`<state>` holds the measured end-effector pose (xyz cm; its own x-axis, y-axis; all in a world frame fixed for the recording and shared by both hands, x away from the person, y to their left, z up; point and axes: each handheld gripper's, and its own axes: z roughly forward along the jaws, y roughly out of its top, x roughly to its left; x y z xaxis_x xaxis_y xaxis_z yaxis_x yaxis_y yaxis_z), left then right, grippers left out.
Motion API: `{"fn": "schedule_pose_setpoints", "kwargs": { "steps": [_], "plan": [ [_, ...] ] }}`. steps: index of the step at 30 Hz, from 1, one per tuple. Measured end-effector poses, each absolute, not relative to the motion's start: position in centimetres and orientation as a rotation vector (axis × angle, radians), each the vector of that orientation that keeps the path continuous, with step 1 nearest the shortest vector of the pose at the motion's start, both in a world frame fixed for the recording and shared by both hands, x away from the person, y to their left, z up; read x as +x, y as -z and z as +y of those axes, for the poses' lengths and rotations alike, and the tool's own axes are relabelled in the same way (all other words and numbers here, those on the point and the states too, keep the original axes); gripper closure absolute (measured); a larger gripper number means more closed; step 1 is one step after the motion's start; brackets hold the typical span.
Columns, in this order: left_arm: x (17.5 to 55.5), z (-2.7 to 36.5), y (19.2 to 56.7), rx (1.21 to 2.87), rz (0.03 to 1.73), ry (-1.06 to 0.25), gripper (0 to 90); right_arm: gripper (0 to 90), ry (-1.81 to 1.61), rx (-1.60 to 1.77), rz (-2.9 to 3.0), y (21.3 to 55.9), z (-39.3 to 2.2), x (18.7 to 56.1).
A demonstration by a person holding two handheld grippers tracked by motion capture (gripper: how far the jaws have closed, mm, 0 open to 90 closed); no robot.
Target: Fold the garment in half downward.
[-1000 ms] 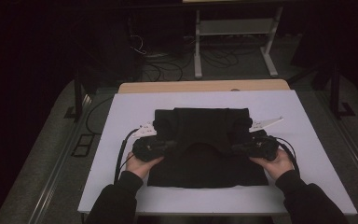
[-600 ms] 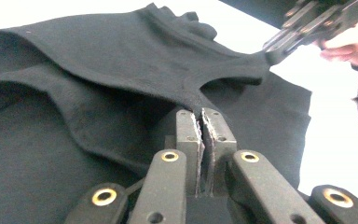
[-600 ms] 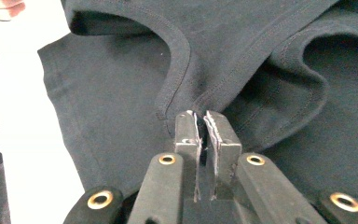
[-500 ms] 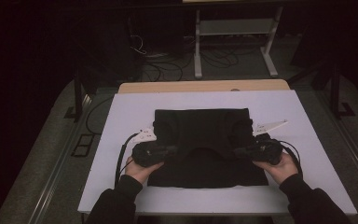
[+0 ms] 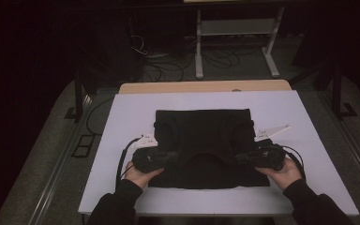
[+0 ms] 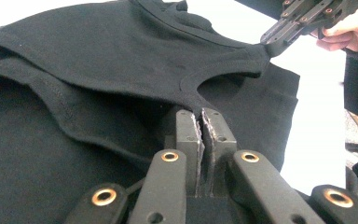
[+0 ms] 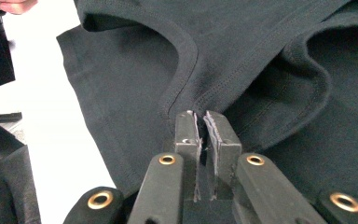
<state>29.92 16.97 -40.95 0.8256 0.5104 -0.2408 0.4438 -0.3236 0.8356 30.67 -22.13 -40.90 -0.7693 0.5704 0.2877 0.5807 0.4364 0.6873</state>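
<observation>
White table (image 5: 122,122) bears black garment (image 5: 204,136) (both grippers clamp straps).

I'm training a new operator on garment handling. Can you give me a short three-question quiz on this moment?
1. True or false: both grippers are clamped on the black garment.
2. Which part does the left gripper pinch? A) a bottom hem corner B) a strap by the curved neckline C) a loose label
3. What surface does the garment lie on?

Key:
1. True: the left gripper and the right gripper each have their jaws shut with black fabric between them.
2. B
3. The white table top.
</observation>
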Motion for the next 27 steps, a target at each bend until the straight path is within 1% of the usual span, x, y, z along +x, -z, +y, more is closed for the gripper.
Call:
{"fn": "schedule_pose_setpoints", "kwargs": {
  "steps": [17, 27],
  "plan": [
    [27.8, 17.2, 41.1, 1.991, 0.701, -0.068, 85.1, 83.3, 1.260, -1.044, -2.640, 41.0, -22.2, 28.8],
    [27.0, 17.2, 41.3, 2.039, 0.689, -0.051, 85.0, 83.4, 1.233, -1.004, -2.627, 41.2, -22.0, 27.6]
  ]
}}
